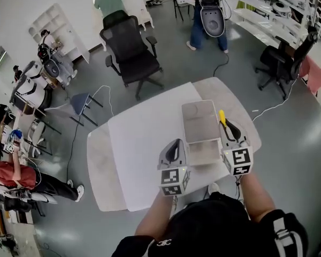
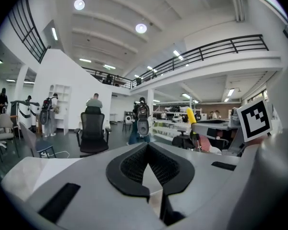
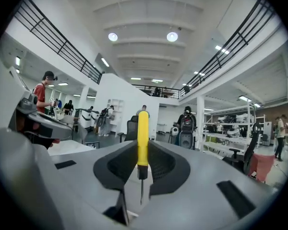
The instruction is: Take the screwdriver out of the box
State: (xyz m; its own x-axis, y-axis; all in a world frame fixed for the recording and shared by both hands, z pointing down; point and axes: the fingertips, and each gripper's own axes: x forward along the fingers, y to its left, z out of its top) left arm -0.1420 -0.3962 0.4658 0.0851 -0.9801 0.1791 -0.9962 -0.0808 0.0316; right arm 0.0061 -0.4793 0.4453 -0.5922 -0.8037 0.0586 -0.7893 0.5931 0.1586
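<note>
A yellow-handled screwdriver [image 1: 222,116] is gripped in my right gripper [image 1: 226,125], just right of the clear box [image 1: 200,123] and outside it. In the right gripper view, my right gripper [image 3: 143,145] pinches the screwdriver [image 3: 142,133] at the base of its handle, with the handle pointing forward and the thin shaft pointing back. The box looks empty and sits on the white table [image 1: 142,143]. My left gripper [image 1: 176,143] hovers at the box's left side. In the left gripper view, the left gripper [image 2: 147,146] has its tips together and nothing between them.
A black office chair [image 1: 131,52] stands beyond the table's far edge. Another chair [image 1: 281,63] is at the far right and a blue chair [image 1: 80,103] to the left. People stand at the back [image 1: 109,1] and at the left [image 1: 13,173]. A cable [image 1: 273,106] lies on the floor.
</note>
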